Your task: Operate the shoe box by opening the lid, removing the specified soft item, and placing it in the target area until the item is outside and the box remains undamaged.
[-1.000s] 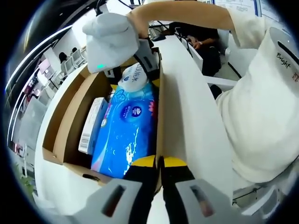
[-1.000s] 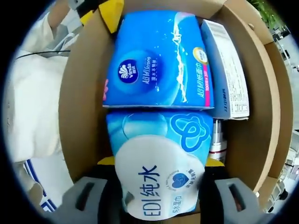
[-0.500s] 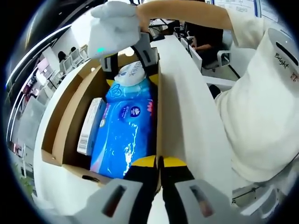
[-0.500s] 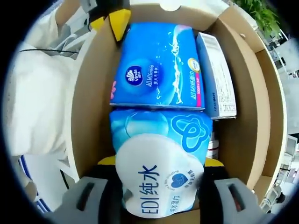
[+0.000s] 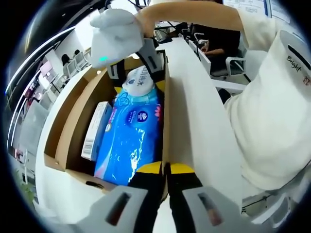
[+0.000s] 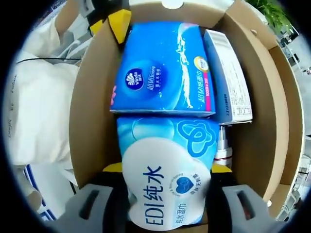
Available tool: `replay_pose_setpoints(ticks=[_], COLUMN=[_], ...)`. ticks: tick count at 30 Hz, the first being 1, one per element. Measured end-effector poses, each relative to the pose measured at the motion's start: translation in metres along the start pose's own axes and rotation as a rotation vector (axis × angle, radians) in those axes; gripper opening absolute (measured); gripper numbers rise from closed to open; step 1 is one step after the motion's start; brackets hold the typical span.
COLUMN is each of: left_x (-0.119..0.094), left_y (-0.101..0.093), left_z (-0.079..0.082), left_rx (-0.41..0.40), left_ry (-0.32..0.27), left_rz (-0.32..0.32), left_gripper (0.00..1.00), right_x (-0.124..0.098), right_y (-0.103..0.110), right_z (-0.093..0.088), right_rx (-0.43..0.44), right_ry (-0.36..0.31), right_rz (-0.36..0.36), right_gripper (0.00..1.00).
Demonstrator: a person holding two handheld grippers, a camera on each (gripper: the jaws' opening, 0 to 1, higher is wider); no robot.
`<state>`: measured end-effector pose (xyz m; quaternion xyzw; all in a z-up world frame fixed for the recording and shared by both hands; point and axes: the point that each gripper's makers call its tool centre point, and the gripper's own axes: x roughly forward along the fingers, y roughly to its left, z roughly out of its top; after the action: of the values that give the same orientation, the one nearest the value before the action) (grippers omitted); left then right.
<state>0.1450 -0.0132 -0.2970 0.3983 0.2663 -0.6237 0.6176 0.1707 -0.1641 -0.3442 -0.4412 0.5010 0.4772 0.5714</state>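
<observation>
Inside the open cardboard shoe box (image 6: 92,97), the right gripper (image 6: 165,194) has its jaws closed on the sides of a blue-and-white pack of wet wipes (image 6: 167,170), which sits at the near end of the box in the right gripper view. Just beyond it lies a blue tissue pack (image 6: 163,68), with a slim white carton (image 6: 228,77) alongside by the box wall. In the left gripper view, the left gripper (image 5: 165,170) is clamped narrow on the rim of the box wall, its yellow fingertips (image 5: 181,168) either side of the cardboard. A gloved hand (image 5: 116,36) grips the other tool over the wipes.
</observation>
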Motion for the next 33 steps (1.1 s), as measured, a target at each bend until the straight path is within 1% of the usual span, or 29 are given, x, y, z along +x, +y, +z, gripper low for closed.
replay_pose_setpoints(ticks=[2, 3, 5, 8, 14, 18, 19, 22, 24, 26, 28, 29, 32, 33], left_x=[0.0, 0.0, 0.0, 0.0, 0.0, 0.0, 0.0, 0.0, 0.0, 0.0, 0.0, 0.0, 0.0, 0.0], left_y=[0.0, 0.001, 0.0, 0.001, 0.001, 0.001, 0.001, 0.002, 0.002, 0.001, 0.001, 0.0, 0.001, 0.0], left_z=[0.0, 0.0, 0.0, 0.0, 0.0, 0.0, 0.0, 0.0, 0.0, 0.0, 0.0, 0.0, 0.0, 0.0], left_rx=[0.005, 0.005, 0.011, 0.009, 0.009, 0.006, 0.008, 0.007, 0.001, 0.002, -0.005, 0.009, 0.001, 0.004], left_ry=[0.002, 0.001, -0.004, -0.005, -0.003, 0.001, 0.001, 0.0, 0.006, 0.007, 0.006, 0.007, 0.008, 0.01], left_rz=[0.006, 0.009, 0.014, 0.017, 0.016, 0.014, 0.013, 0.008, 0.002, -0.002, -0.006, -0.005, -0.021, -0.026], left_gripper=[0.03, 0.03, 0.03, 0.03, 0.03, 0.03, 0.03, 0.03, 0.03, 0.03, 0.03, 0.02, 0.02, 0.02], right_x=[0.003, 0.005, 0.007, 0.008, 0.007, 0.007, 0.006, 0.005, 0.005, 0.003, 0.002, 0.002, -0.003, -0.005], right_y=[0.002, -0.005, -0.007, -0.005, -0.006, -0.004, -0.006, -0.006, -0.004, -0.005, -0.005, -0.005, -0.002, -0.005], right_z=[0.0, -0.001, -0.001, -0.001, 0.0, 0.002, 0.002, 0.001, 0.0, -0.001, 0.0, -0.001, -0.002, -0.001], right_rx=[-0.01, -0.018, -0.028, -0.03, -0.026, -0.02, -0.017, -0.014, -0.022, -0.024, -0.028, -0.026, -0.027, -0.027], right_ry=[0.001, 0.005, 0.016, 0.039, 0.031, 0.03, 0.042, 0.034, 0.042, 0.027, 0.038, 0.042, 0.033, 0.03], right_rz=[0.005, 0.013, 0.021, 0.017, 0.002, -0.003, 0.001, 0.008, 0.011, 0.012, 0.004, 0.003, 0.002, 0.005], right_gripper=[0.65, 0.66, 0.67, 0.68, 0.69, 0.69, 0.68, 0.68, 0.67, 0.66, 0.65, 0.65, 0.64, 0.64])
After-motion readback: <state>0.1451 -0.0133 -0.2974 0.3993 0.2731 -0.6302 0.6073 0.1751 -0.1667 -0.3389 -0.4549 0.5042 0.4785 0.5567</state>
